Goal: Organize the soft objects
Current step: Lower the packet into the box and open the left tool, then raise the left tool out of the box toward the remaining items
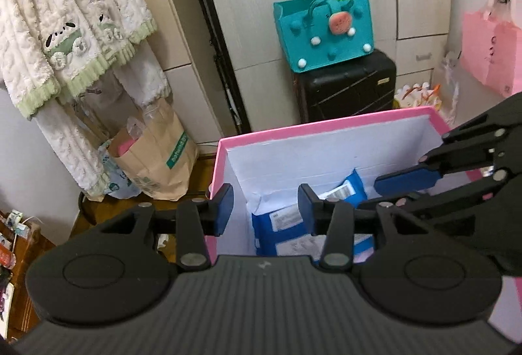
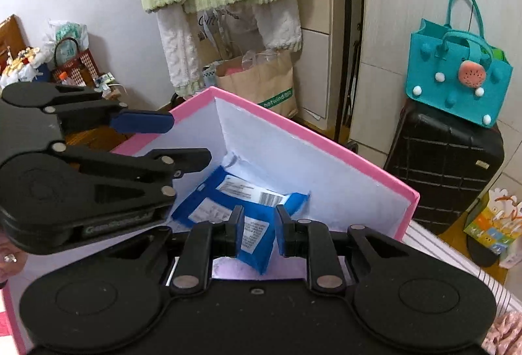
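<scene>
A pink box (image 1: pixel 326 123) with white inner walls stands open below both grippers. Blue plastic packets (image 1: pixel 284 224) with white labels lie on its floor. My left gripper (image 1: pixel 266 208) hovers over the box's left corner, open with nothing between its blue pads. The right gripper (image 1: pixel 375 195) reaches in from the right. In the right wrist view the right gripper (image 2: pixel 260 231) hangs above the blue packets (image 2: pixel 228 201); its jaws stand a narrow gap apart, empty. The left gripper (image 2: pixel 189 140) sits over the pink box's rim (image 2: pixel 310 136) at left.
A teal felt bag (image 1: pixel 323 32) rests on a black suitcase (image 1: pixel 345 87) behind the box. A fluffy white robe (image 1: pixel 65 29) hangs at left above a brown paper bag (image 1: pixel 156 153). A pink bag (image 1: pixel 489 55) hangs at right. Striped fabric (image 2: pixel 456 260) lies beside the box.
</scene>
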Action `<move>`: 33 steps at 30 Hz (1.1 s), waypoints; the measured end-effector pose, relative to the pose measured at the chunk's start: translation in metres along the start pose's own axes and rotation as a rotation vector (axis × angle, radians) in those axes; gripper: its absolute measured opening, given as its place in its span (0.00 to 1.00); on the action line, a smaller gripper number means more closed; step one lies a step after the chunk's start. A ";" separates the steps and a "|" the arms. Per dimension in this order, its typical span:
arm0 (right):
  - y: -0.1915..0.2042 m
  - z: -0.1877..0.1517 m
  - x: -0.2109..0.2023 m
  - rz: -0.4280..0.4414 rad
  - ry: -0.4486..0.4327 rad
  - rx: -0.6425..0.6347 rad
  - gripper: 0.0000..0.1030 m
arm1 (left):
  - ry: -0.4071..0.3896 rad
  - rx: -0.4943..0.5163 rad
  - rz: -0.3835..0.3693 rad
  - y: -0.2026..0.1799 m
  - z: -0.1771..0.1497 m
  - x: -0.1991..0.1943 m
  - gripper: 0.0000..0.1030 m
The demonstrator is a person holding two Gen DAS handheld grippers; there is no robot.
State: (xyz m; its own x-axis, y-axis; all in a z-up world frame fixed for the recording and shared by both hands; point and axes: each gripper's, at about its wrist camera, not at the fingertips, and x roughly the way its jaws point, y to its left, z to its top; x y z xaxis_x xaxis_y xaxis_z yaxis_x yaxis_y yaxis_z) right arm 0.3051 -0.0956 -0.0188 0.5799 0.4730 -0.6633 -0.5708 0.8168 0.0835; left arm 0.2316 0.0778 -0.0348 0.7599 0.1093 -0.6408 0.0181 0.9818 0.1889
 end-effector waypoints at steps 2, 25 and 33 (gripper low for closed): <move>0.001 -0.001 -0.005 0.012 0.006 0.004 0.24 | -0.011 0.022 0.011 -0.001 0.000 -0.009 0.42; 0.038 -0.042 -0.139 -0.010 -0.012 -0.014 0.26 | 0.158 0.049 -0.141 -0.011 -0.006 -0.122 0.54; 0.035 -0.066 -0.178 -0.043 0.003 -0.004 0.27 | 0.175 0.139 -0.178 -0.030 -0.012 -0.160 0.60</move>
State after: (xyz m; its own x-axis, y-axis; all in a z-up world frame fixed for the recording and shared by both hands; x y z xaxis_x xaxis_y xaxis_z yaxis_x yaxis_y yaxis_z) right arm 0.1433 -0.1728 0.0530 0.6019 0.4366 -0.6686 -0.5478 0.8350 0.0521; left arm 0.1013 0.0325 0.0531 0.6132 -0.0264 -0.7895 0.2399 0.9585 0.1543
